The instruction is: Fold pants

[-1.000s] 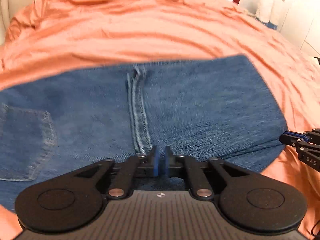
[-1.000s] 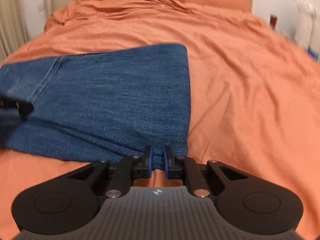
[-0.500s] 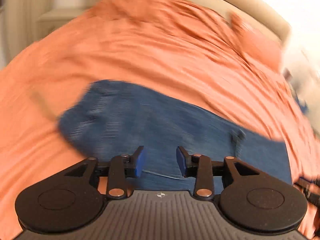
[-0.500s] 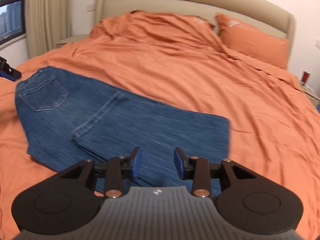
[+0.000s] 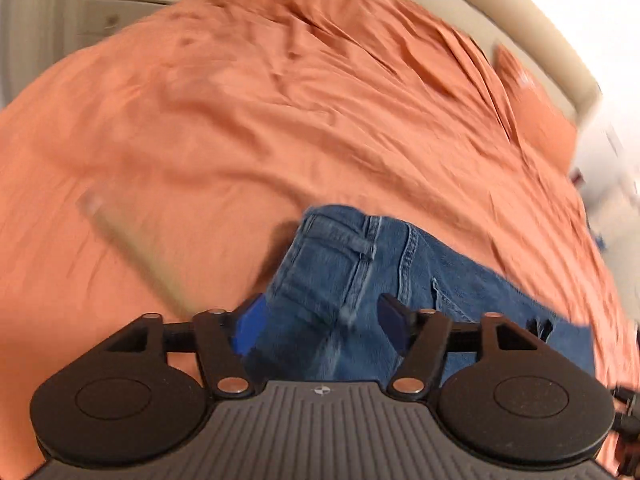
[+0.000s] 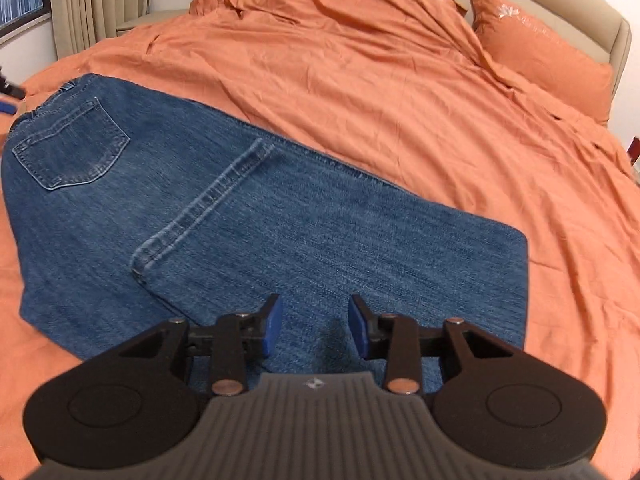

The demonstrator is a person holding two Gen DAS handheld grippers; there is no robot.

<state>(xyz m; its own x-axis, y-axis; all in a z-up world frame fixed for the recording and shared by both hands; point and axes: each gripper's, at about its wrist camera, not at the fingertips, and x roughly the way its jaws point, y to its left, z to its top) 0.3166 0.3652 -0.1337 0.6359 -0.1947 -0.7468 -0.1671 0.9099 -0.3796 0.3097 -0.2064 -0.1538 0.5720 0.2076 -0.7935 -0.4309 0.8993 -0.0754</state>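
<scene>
left wrist view: my left gripper (image 5: 322, 322) hangs with its fingers wide apart, holding nothing, directly over the waistband end of the pants (image 5: 360, 276). a belt loop and seam lie just ahead of the blue pads. the denim runs away to my right and slightly toward me across the orange bedspread (image 5: 248, 120). this frame is motion-blurred.

right wrist view: my right gripper (image 6: 314, 330) also stands spread and empty, above the folded edge at the opposite end of the pants (image 6: 280, 220). the long axis runs from here up-left to the back pocket (image 6: 72, 148) and waistband. the leg hem (image 6: 204, 196) lies across the middle, so one fold looks done. i judge each gripper nearest its own end, and the next fold should bring one end along that axis.
</scene>
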